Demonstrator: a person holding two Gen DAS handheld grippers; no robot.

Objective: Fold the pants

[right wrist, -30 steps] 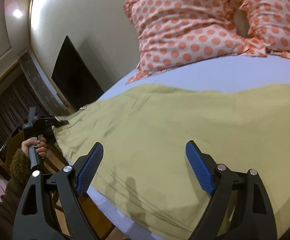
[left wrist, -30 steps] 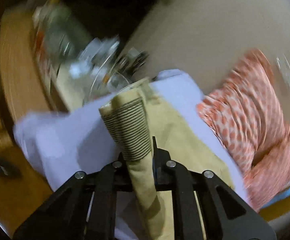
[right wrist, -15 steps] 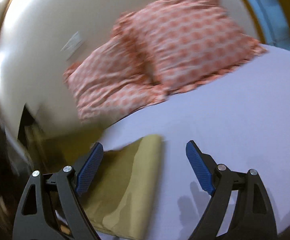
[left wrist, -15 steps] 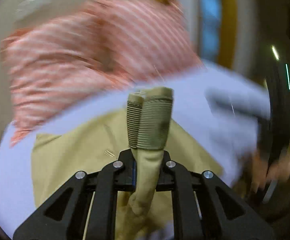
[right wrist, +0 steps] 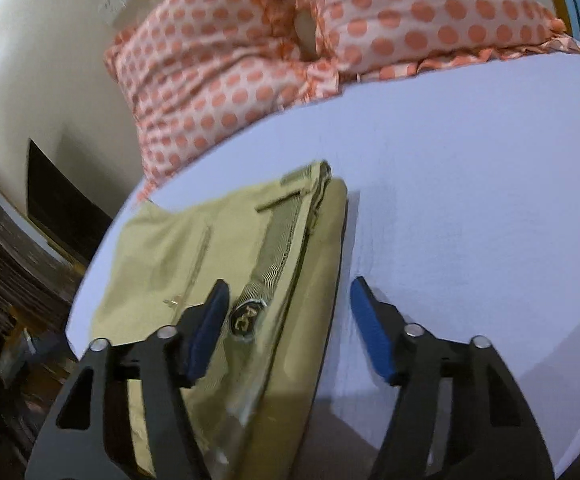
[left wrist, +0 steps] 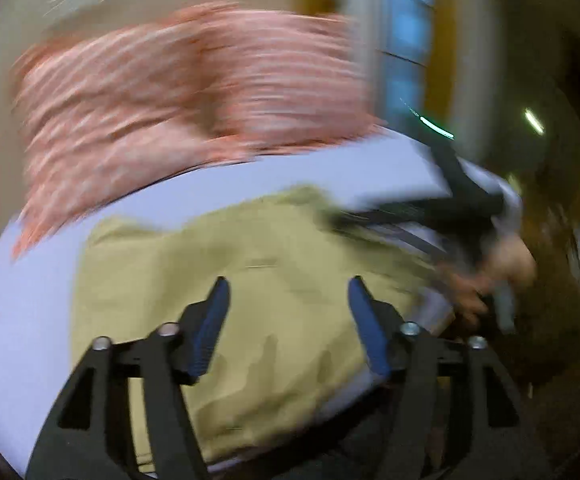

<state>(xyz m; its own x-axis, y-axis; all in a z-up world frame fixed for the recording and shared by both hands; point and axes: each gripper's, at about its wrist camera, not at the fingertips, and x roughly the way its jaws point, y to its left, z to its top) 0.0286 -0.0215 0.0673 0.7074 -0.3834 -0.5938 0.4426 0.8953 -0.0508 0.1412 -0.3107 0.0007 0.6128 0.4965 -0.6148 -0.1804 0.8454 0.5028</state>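
Note:
The khaki pants (right wrist: 210, 272) lie folded on the lavender bed sheet (right wrist: 470, 200), with the ribbed waistband (right wrist: 282, 256) on top along the right edge and a dark label near my right gripper. My right gripper (right wrist: 286, 320) is open and empty, just above the waistband edge. In the blurred left wrist view the pants (left wrist: 250, 280) lie flat below my left gripper (left wrist: 286, 320), which is open and empty. The right gripper and the hand holding it (left wrist: 490, 280) show blurred at the right there.
Two pink pillows with orange dots (right wrist: 290, 48) lie at the head of the bed against a cream wall. The bed's left edge (right wrist: 86, 280) drops to a dark floor and dark furniture. A window (left wrist: 406, 40) shows behind the pillows in the left wrist view.
My left gripper has let go of the waistband and opened; the waistband now lies on the folded pants. Both cameras swung toward the bed's head, and the right gripper moved over the waistband.

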